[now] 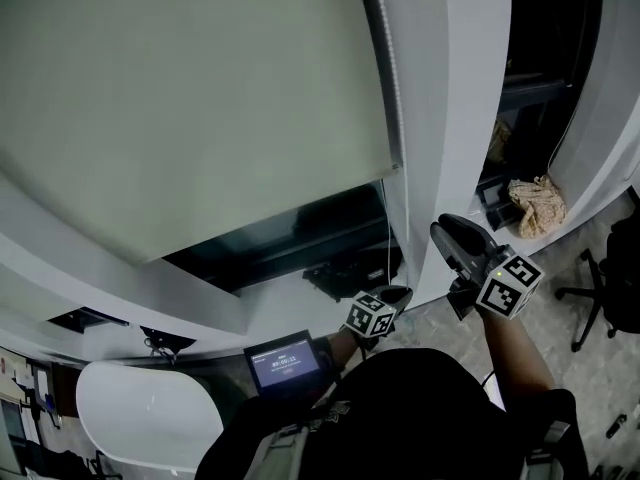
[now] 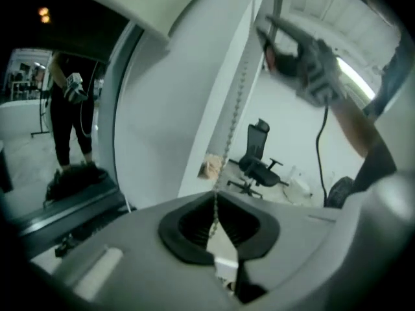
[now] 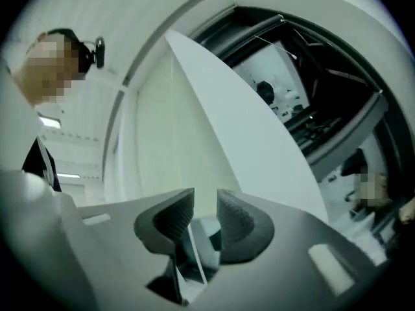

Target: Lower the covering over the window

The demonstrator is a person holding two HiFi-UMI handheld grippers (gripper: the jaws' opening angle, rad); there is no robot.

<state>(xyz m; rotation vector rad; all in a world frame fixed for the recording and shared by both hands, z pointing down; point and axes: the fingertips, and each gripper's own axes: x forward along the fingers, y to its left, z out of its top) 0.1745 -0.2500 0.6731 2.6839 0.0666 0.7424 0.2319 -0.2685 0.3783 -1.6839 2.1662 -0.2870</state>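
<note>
Left gripper pinches the bead chain, its top cut off; right gripper jaws apart, seemingly empty.

1. The left grey two-jaw gripper sits low, its tip tilted a little downward. Its jaws are closed on the thin beaded metal chain, and the black ribbed pads pinch it.
2. The right grey two-jaw gripper is held higher, just right of that chain. Its jaws stand apart with nothing between them.
3. The right forearm reaches up from the torso, to the right of the chain.
</note>
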